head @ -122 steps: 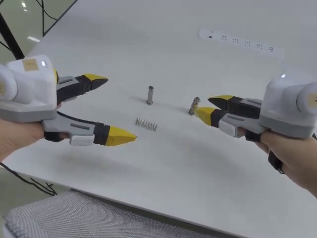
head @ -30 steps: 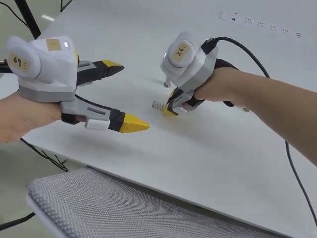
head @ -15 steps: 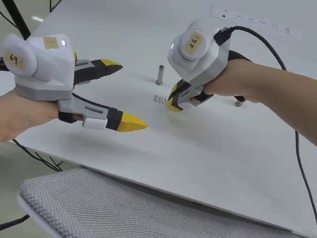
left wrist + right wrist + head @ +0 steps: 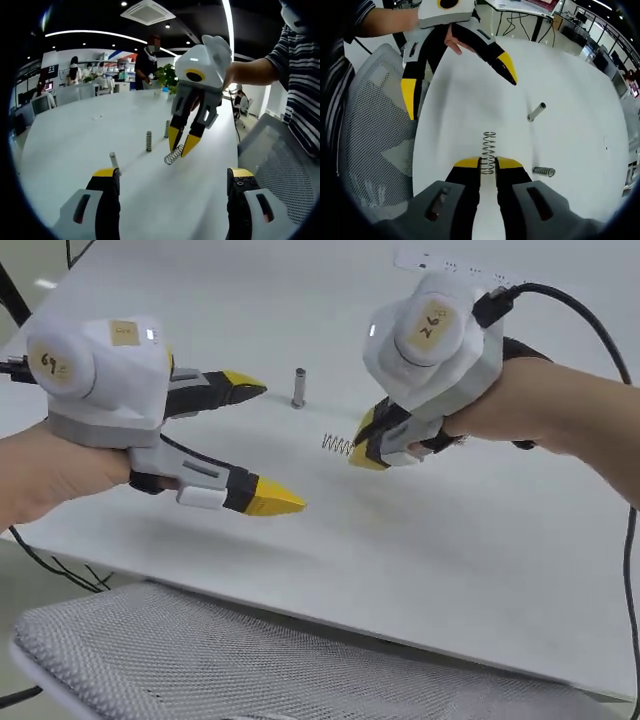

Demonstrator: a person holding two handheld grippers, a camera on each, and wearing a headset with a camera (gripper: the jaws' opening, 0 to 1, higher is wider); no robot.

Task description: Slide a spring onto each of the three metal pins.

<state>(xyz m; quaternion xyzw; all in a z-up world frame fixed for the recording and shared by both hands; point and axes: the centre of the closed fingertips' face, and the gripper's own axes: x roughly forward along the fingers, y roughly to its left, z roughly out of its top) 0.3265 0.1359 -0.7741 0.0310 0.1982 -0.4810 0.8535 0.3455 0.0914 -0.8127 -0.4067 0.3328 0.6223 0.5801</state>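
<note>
Head view: a sticker marked "69" is seen on the white housing of the left gripper [image 4: 262, 443], and one marked "26", written at a slant, on the housing of the right gripper [image 4: 366, 446]. No writing can be read on the power strip [image 4: 450, 264] at the far edge of the worktop [image 4: 420, 560].

The left gripper is held level above the near left part of the worktop, the hand [image 4: 50, 475] wrapped around it from behind and its jaws spread wide. The right gripper is reached in from the right on an outstretched forearm and tipped down towards the worktop, with a black cable [image 4: 590, 315] trailing from its housing. Its jaws are closed on one end of a spring [image 4: 337, 444], the rest of which projects free beyond the yellow tips. Whether the free end touches the worktop cannot be told.

An upright bare pin [image 4: 299, 388] is seen just beyond the spring. In the left gripper view, two further pins [image 4: 148, 141] already wearing springs are seen behind the right gripper. A mesh chair [image 4: 200, 660] is seen at the near edge.
</note>
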